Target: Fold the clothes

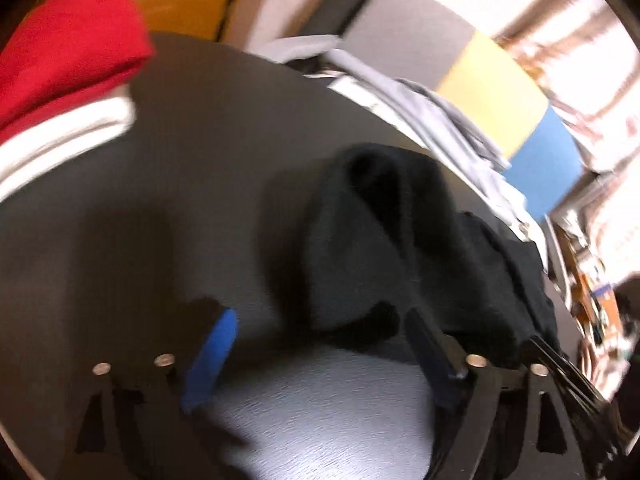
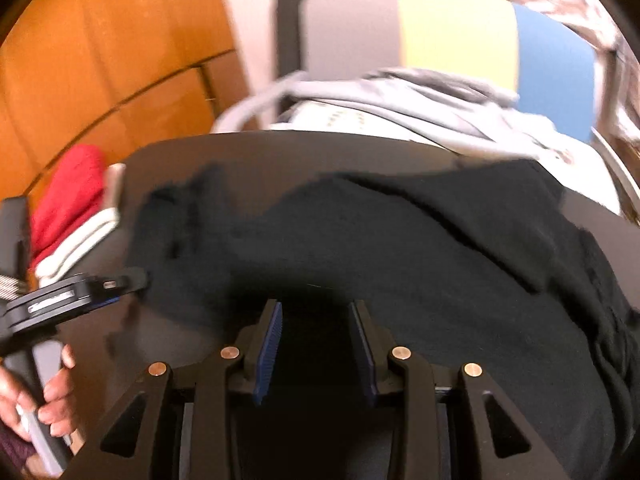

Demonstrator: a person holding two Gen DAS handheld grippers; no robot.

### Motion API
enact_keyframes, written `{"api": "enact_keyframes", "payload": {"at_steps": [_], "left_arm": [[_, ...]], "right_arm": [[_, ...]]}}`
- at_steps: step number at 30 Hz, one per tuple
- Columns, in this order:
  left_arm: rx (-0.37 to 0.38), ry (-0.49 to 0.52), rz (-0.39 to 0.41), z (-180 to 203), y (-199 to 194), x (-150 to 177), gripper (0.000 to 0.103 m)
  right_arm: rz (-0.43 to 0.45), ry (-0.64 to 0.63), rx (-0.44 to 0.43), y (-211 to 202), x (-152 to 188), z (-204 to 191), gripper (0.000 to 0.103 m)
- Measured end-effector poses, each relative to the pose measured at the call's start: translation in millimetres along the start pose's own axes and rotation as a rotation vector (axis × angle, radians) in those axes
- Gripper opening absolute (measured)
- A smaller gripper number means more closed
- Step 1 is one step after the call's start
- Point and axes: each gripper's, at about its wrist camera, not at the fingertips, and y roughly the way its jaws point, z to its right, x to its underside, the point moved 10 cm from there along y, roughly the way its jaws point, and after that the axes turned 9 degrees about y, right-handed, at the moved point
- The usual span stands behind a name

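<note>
While both views are smeared by motion blur, we can read the near field well enough. Our left gripper (image 1: 320,320) has its blue-padded fingers (image 1: 212,354) spread wide, with a rumpled fold of the black garment (image 1: 380,240) lying on the table between the tips; neither pad presses on it. Our right gripper (image 2: 316,320) stands with jaws partly apart over the near edge of the same black garment (image 2: 400,240); dark cloth fills the gap, and we cannot tell whether the pads touch it. At the left edge of the right wrist view we note a hand (image 2: 48,400) gripping the handle of the other tool. The garment lies crumpled across the dark table (image 1: 180,160), spreading toward its right side. Farther left, at the table's edge, we record a red cloth (image 1: 72,48) stacked on a white one (image 1: 68,128). Beyond the far edge sits a heap of pale grey clothes (image 2: 400,92), backed by a grey, yellow and blue panel (image 2: 460,28), with orange wood panelling (image 2: 112,48) to the left.
</note>
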Motion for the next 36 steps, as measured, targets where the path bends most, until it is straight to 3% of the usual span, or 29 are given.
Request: {"api": "enact_keyframes", "payload": {"at_steps": [3, 4, 5, 6, 7, 9, 14, 18, 22, 25, 29, 31, 33, 34, 36], "left_arm": [[-0.001, 0.097, -0.015, 14, 15, -3, 0.091], [-0.011, 0.13, -0.021, 18, 19, -4, 0.082], [-0.044, 0.175, -0.023, 20, 22, -4, 0.056], [-0.07, 0.221, -0.026, 23, 25, -6, 0.041], [-0.067, 0.263, -0.036, 29, 24, -8, 0.014], [-0.076, 0.33, -0.04, 38, 16, -17, 0.013], [-0.19, 0.484, 0.059, 39, -38, -75, 0.012], [-0.317, 0.594, 0.081, 17, -79, -113, 0.012], [-0.408, 0.679, 0.092, -12, -110, -121, 0.013], [-0.496, 0.755, 0.085, -37, -122, -100, 0.016], [-0.561, 0.822, -0.061, -81, -104, -28, 0.02], [-0.543, 0.773, -0.168, -109, -91, 17, 0.02], [-0.485, 0.664, -0.212, -129, -90, 45, 0.02], [-0.439, 0.584, -0.186, -137, -96, 53, 0.02], [-0.373, 0.469, -0.128, -147, -109, 57, 0.031]], "right_arm": [[-0.016, 0.039, 0.037, 12, 18, 22, 0.035], [-0.002, 0.036, 0.045, 13, 22, 25, 0.035], [0.029, 0.023, 0.049, 11, 24, 26, 0.035], [0.052, 0.007, 0.057, 10, 26, 25, 0.035], [0.063, -0.005, 0.067, 9, 26, 25, 0.036], [0.066, -0.009, 0.082, 9, 26, 25, 0.036], [0.08, 0.025, 0.064, 8, 24, 28, 0.036], [0.09, 0.079, 0.029, 10, 22, 31, 0.036], [0.094, 0.102, 0.01, 9, 22, 33, 0.037], [0.091, 0.106, 0.006, 9, 22, 34, 0.037], [0.067, 0.073, 0.045, 10, 21, 30, 0.036], [0.033, 0.018, 0.099, 8, 20, 25, 0.036], [0.046, -0.001, 0.083, -1, 14, 14, 0.036], [0.062, -0.005, 0.055, -8, 9, 5, 0.036], [0.083, -0.013, 0.003, -19, 3, -11, 0.036]]}}
